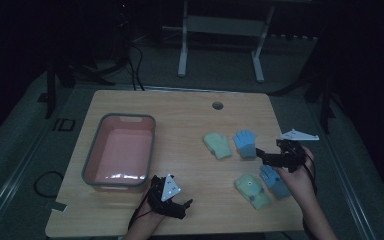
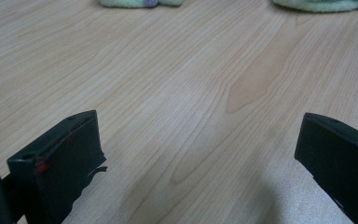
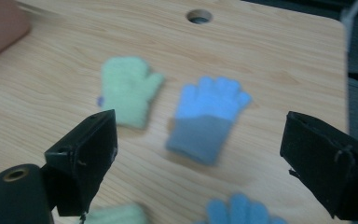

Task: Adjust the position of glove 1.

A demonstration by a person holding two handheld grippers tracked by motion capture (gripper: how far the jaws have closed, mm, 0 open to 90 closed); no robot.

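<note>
Four small gloves lie on the right half of the wooden table [image 1: 180, 115]: a far green glove [image 1: 218, 145], a far blue glove [image 1: 245, 143], a near green glove [image 1: 252, 190] and a near blue glove [image 1: 275, 181]. A pink tub [image 1: 121, 150] sits at the left. The left gripper [image 1: 180, 206] rests low near the front edge with jaws spread and nothing between them, and the right gripper [image 1: 264, 157] hovers above the blue gloves, jaws likewise apart and empty.

— what's the surface?
— a light wooden table [image 1: 190, 115] with a round hole [image 1: 217, 105] near its far edge.
— and on it?
— a grey-rimmed pink bin [image 1: 121, 150] at the left; at the right, four small gloves: a green glove [image 1: 218, 144] beside a blue glove [image 1: 244, 143], and nearer, another green glove [image 1: 252, 190] beside another blue glove [image 1: 275, 181].
</note>
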